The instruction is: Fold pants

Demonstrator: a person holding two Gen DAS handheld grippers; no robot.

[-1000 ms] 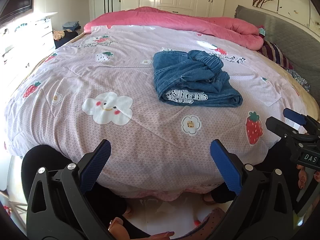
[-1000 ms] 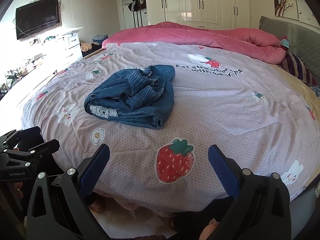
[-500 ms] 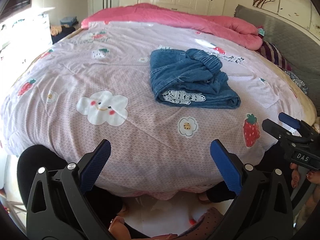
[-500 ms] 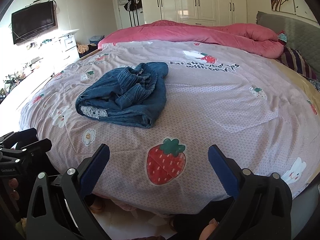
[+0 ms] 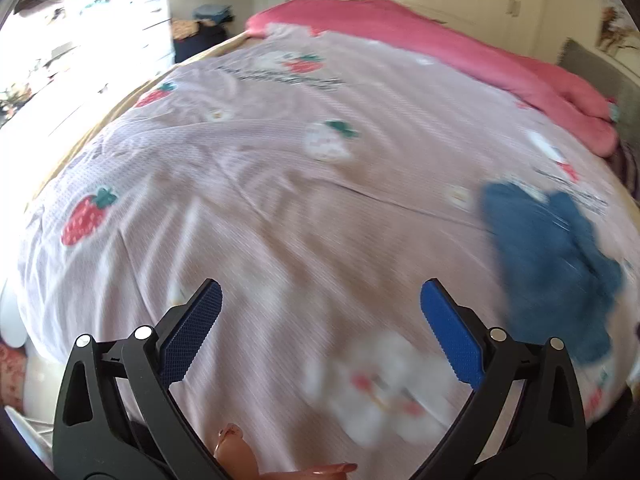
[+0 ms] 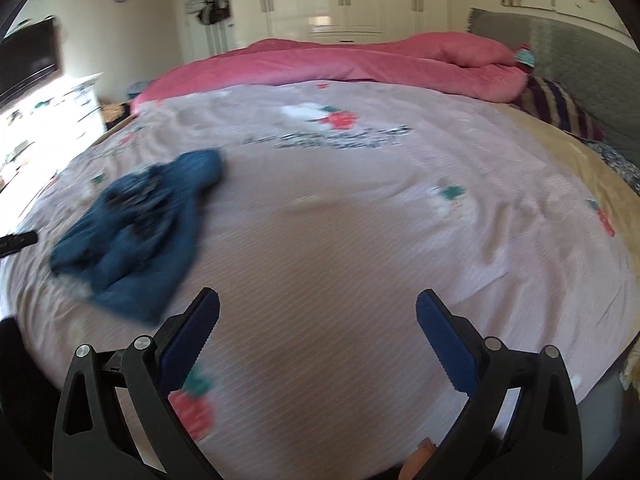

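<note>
Blue denim pants (image 6: 136, 228) are seen bunched in a rough folded heap on the pink bedspread (image 6: 360, 248) — blurred. Left gripper (image 5: 320, 320) and right gripper (image 6: 318, 328) are held wide apart, nothing gripped.

Each hand-held gripper, left (image 5: 320, 332) and right (image 6: 318, 340), has a black plastic frame with two wide arms. Every arm has silver round screws near the top and triangular holes lower down. The fingers (image 5: 192, 332) carry blue pads with a fine ribbed texture. Both look identical in shape.
</note>
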